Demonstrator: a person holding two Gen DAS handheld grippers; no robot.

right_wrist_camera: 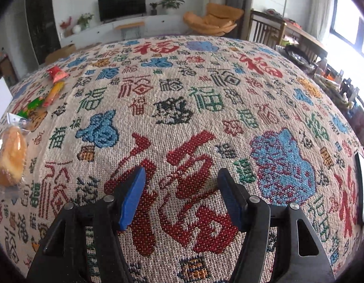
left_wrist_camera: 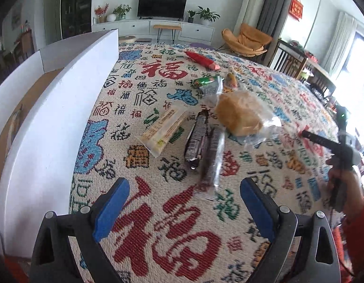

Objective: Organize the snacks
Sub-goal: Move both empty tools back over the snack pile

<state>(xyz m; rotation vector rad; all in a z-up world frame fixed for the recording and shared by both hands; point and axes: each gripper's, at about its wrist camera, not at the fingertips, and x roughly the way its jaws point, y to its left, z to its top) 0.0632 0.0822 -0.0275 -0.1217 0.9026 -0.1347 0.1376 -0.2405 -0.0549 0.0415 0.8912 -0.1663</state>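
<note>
Left wrist view: the snacks lie in a loose cluster on the woven cloth with red, blue and green characters (left_wrist_camera: 158, 108) that covers the worktop. Nearest the camera are two dark, clear-wrapped snack bars (left_wrist_camera: 202, 148) lying side by side, touching. Just left of them lies a cream-coloured flat packet with printed text (left_wrist_camera: 164, 129), slightly apart. Just right of the bars and farther back sits a round golden bun in a clear plastic bag (left_wrist_camera: 239, 115). Beyond the bun lie a green foil packet (left_wrist_camera: 206, 82) and a small yellow-and-red packet (left_wrist_camera: 231, 80), close together; their labels are too blurred to read. Farthest back lies a red tube-shaped packet (left_wrist_camera: 202, 60), apart from the rest.

The left hand-held gripper (left_wrist_camera: 185, 202) hovers near the bars with its blue-padded fingers (left_wrist_camera: 111, 210) spread wide and nothing between them. To its left stands a white cardboard box with a brown inside (left_wrist_camera: 52, 108), flaps raised.

The right hand-held gripper (right_wrist_camera: 180, 194) sits over bare cloth, well apart from the snacks, its jaws likewise wide and holding nothing. In its view the bun shows at the far left edge.
</note>
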